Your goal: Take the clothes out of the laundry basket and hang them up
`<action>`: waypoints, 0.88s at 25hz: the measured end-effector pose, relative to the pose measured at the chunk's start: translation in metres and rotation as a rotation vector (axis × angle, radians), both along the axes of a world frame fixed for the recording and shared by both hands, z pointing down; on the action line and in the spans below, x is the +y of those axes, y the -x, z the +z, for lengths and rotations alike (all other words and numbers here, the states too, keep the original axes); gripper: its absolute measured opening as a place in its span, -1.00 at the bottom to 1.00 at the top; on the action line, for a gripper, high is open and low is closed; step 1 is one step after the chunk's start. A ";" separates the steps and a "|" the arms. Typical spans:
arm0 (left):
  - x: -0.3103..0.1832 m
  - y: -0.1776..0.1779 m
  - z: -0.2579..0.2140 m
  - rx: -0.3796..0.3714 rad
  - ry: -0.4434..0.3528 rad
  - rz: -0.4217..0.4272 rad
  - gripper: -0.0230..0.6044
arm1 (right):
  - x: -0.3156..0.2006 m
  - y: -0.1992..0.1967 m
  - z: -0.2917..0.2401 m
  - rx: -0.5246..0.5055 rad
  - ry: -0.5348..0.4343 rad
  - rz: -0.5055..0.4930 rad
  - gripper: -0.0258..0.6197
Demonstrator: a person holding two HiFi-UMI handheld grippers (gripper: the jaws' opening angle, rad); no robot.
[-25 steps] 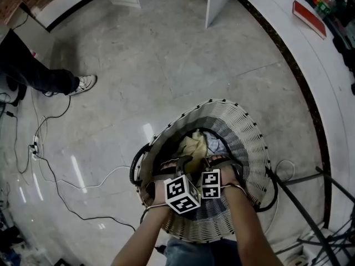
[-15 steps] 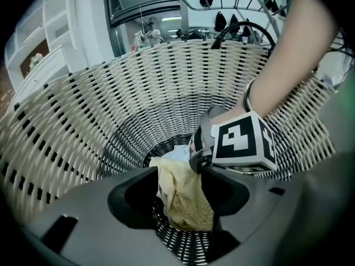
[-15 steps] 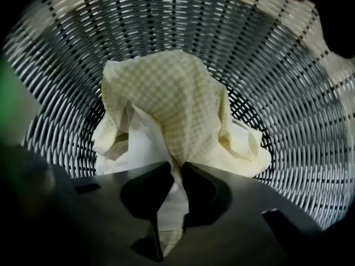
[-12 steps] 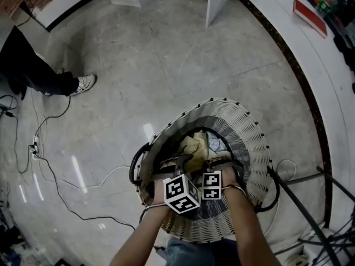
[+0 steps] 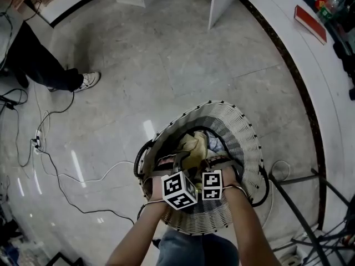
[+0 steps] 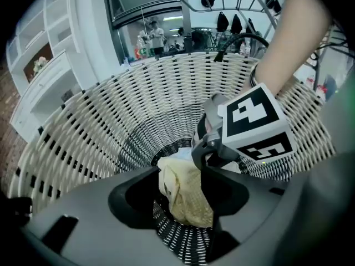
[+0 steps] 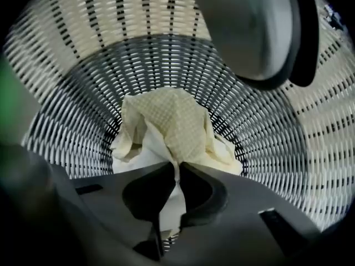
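A white-and-black wicker laundry basket (image 5: 250, 148) stands on the floor below me, and both grippers reach down into it. A pale yellow checked garment (image 7: 166, 123) lies bunched at its bottom over a white piece. My right gripper (image 7: 177, 168) is closing on a raised fold of the yellow garment, and the jaws pinch the fabric between them. In the left gripper view the right gripper (image 6: 211, 148) lifts that fold (image 6: 186, 195). My left gripper (image 6: 180, 170) stands open just beside it, its jaws wide and not pressing the cloth. In the head view the garment (image 5: 194, 144) shows past both marker cubes.
A bystander's dark trouser leg and white shoe (image 5: 86, 81) are at the upper left. Cables (image 5: 55, 168) trail over the grey floor at left. Black rack bars (image 5: 310, 204) stand at the lower right. A white cabinet (image 5: 222, 1) and a curved white counter (image 5: 288, 43) lie beyond.
The right gripper's jaws have gone from wide open to closed on the yellow garment. Both grippers stay low in the basket. The bystander's leg has shifted a little.
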State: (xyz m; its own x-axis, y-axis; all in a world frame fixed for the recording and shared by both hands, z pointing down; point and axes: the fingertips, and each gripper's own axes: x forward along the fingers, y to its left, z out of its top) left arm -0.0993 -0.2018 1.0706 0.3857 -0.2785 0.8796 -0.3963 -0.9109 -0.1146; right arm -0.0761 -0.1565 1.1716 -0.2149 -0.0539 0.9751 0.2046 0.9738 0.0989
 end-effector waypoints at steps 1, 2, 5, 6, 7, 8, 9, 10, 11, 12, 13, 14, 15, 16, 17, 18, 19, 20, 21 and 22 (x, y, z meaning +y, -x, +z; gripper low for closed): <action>-0.001 0.000 -0.004 0.001 0.001 -0.001 -0.12 | 0.000 0.000 -0.004 -0.002 0.002 -0.005 -0.84; -0.001 -0.001 -0.007 -0.001 0.001 0.002 -0.13 | 0.000 -0.001 -0.009 -0.005 0.003 -0.009 -0.84; -0.001 -0.003 -0.015 -0.005 -0.002 0.007 -0.13 | 0.000 -0.002 -0.022 -0.014 0.006 -0.018 -0.84; -0.001 -0.004 -0.018 -0.005 -0.001 0.007 -0.13 | -0.001 -0.003 -0.026 -0.016 0.007 -0.021 -0.84; -0.001 -0.005 -0.022 -0.005 0.000 0.009 -0.13 | -0.003 -0.004 -0.031 -0.018 0.006 -0.023 -0.84; -0.001 -0.006 -0.026 -0.007 0.001 0.012 -0.13 | -0.004 -0.005 -0.037 -0.021 0.006 -0.028 -0.84; 0.000 -0.006 -0.030 -0.009 0.003 0.011 -0.13 | -0.004 -0.006 -0.043 -0.024 0.004 -0.035 -0.84; 0.001 -0.005 -0.033 -0.012 0.006 0.007 -0.13 | -0.004 -0.005 -0.049 -0.027 0.003 -0.042 -0.84; 0.003 -0.005 -0.037 -0.013 0.010 0.002 -0.13 | -0.005 -0.004 -0.056 -0.030 0.002 -0.047 -0.84; 0.004 -0.004 -0.042 -0.015 0.015 -0.002 -0.13 | -0.006 -0.004 -0.062 -0.033 0.002 -0.050 -0.84; 0.005 -0.003 -0.046 -0.016 0.020 -0.004 -0.13 | -0.007 -0.003 -0.069 -0.037 0.001 -0.050 -0.85; 0.007 -0.003 -0.051 -0.018 0.021 -0.003 -0.13 | -0.008 -0.003 -0.075 -0.040 0.000 -0.049 -0.85; 0.007 -0.002 -0.056 -0.020 0.021 -0.001 -0.13 | -0.010 -0.002 -0.082 -0.043 -0.003 -0.047 -0.85; 0.008 -0.002 -0.062 -0.022 0.021 -0.001 -0.13 | -0.012 -0.002 -0.089 -0.045 -0.006 -0.046 -0.85; 0.009 -0.001 -0.068 -0.024 0.021 -0.003 -0.13 | -0.014 -0.001 -0.097 -0.047 -0.009 -0.048 -0.85; 0.009 0.000 -0.074 -0.025 0.022 -0.005 -0.13 | -0.015 -0.001 -0.105 -0.049 -0.012 -0.051 -0.85; 0.009 0.000 -0.081 -0.025 0.023 -0.006 -0.13 | -0.017 -0.001 -0.113 -0.051 -0.014 -0.055 -0.85; 0.009 0.000 -0.088 -0.025 0.023 -0.006 -0.13 | -0.018 0.000 -0.122 -0.053 -0.017 -0.059 -0.85; 0.009 0.000 -0.096 -0.024 0.021 -0.005 -0.13 | -0.019 0.000 -0.131 -0.055 -0.020 -0.060 -0.85; 0.008 0.000 -0.105 -0.024 0.018 -0.004 -0.13 | -0.022 0.001 -0.140 -0.058 -0.023 -0.057 -0.85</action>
